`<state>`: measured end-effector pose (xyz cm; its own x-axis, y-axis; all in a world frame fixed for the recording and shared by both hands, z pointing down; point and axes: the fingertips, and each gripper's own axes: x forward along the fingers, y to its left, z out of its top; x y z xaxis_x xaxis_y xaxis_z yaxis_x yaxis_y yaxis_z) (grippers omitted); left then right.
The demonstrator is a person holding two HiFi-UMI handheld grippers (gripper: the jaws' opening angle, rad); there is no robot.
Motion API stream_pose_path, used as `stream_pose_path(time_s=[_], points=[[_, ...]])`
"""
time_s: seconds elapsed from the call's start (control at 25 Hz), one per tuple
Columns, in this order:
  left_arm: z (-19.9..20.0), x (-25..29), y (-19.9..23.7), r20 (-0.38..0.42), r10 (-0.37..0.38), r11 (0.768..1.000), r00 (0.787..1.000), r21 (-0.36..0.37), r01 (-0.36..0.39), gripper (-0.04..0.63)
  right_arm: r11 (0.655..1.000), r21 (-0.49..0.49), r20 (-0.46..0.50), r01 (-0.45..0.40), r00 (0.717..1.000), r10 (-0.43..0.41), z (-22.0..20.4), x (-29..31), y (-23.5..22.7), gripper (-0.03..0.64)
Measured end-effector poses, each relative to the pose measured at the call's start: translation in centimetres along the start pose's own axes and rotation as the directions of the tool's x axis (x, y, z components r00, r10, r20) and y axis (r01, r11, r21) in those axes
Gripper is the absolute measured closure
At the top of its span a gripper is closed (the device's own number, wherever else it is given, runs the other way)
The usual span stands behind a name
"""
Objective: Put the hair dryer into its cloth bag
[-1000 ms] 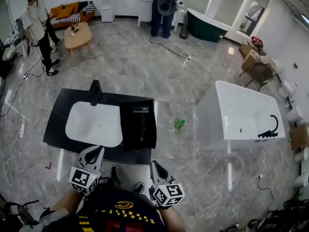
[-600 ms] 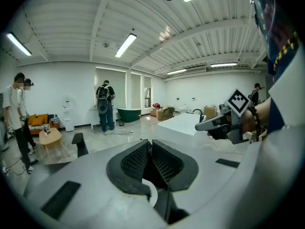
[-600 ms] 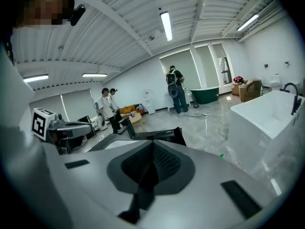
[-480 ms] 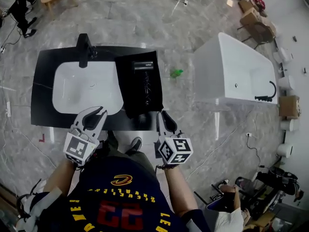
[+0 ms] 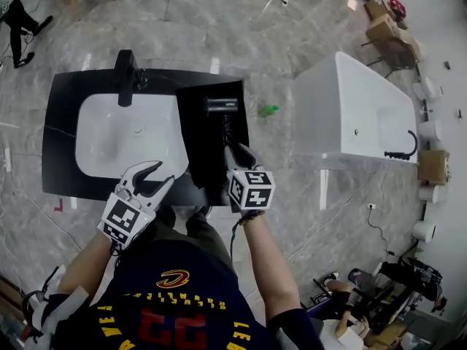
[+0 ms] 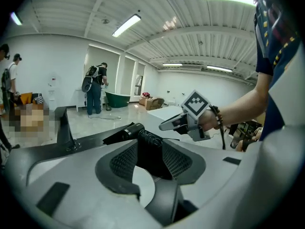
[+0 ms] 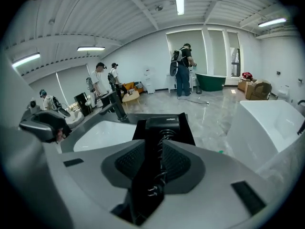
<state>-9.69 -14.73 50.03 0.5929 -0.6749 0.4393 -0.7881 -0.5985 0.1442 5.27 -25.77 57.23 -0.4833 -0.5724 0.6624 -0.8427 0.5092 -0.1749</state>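
A black hair dryer lies on a flat black cloth bag at the right end of the dark counter. Its handle and coiled cord run toward me. My right gripper hovers over that cord. Its jaws have just been opening, and in the right gripper view the dryer and its cord line up with the gap. My left gripper is at the sink's front right edge, left of the bag. Its jaws have just been opening wide, with nothing between them. The left gripper view shows the dryer ahead.
A white sink with a black faucet fills the counter's left part. A white bathtub stands to the right across the marble floor, with a small green object between them. Several people stand far back in the room.
Both grippers came forward and down over the counter. The right one went furthest, out over the bag and the dryer's cord. Both jaws went from shut to open.
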Motion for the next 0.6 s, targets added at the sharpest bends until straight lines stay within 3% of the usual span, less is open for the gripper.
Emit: stream_pose_path(time_s=[0.08,0.24,0.36,0.6], points=[[-0.2,0.2,-0.5,-0.012,0.002,1.000,1.000,-0.019,-0.002,0.448,1.000,-0.008,-0.051,0.018,0.999,-0.019,-0.6,1.9,-1.0,0.516],[-1.2,0.1,0.3,-0.028,0.025,0.996,0.999,-0.079,-0.027,0.447,0.998,-0.003,-0.143,0.056,0.988,-0.056,-1.7,5.5,-2.6,0.434],[-2.1,-0.5,1.1,-0.031,0.051,0.990,0.998,-0.133,-0.055,0.448,0.997,-0.010,-0.220,0.071,0.973,-0.072,-3.1,7.2,-3.0,0.430],[-2.6,-1.9,3.3,-0.030,0.126,0.979,0.992,-0.159,-0.129,0.448,0.994,-0.052,-0.308,0.096,0.945,-0.107,-4.6,10.0,-3.7,0.416]])
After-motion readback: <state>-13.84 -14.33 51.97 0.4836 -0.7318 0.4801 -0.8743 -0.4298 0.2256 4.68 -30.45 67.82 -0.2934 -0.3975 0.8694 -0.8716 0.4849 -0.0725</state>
